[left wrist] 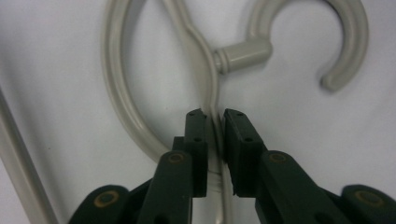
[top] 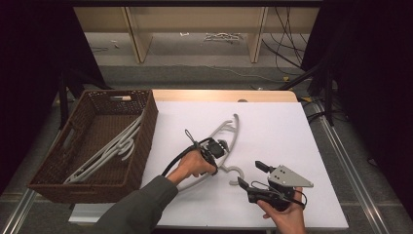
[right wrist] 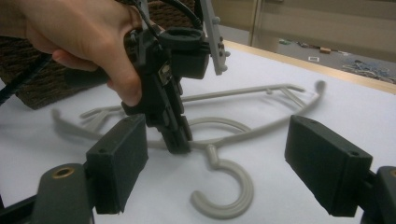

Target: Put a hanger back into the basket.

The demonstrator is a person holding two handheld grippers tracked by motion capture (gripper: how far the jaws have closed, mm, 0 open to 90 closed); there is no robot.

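A grey plastic hanger (top: pixel 230 127) lies flat on the white table (top: pixel 277 122), its hook (top: pixel 236 171) toward the front. My left gripper (top: pixel 219 157) points down onto it, shut on the thin bar just below the neck (left wrist: pixel 243 51), with the bar pinched between the pads (left wrist: pixel 196 140). My right gripper (top: pixel 252 175) is held near the front edge, right of the hook, jaws wide apart and nothing between them. In the right gripper view the left gripper (right wrist: pixel 177 140) stands on the hanger just behind the hook (right wrist: pixel 243 186).
A brown wicker basket (top: pixel 148 124) stands at the table's left edge with several grey hangers (top: pixel 109 148) lying in it. The table's wooden far edge (top: pixel 219 95) borders a floor with cables and furniture legs.
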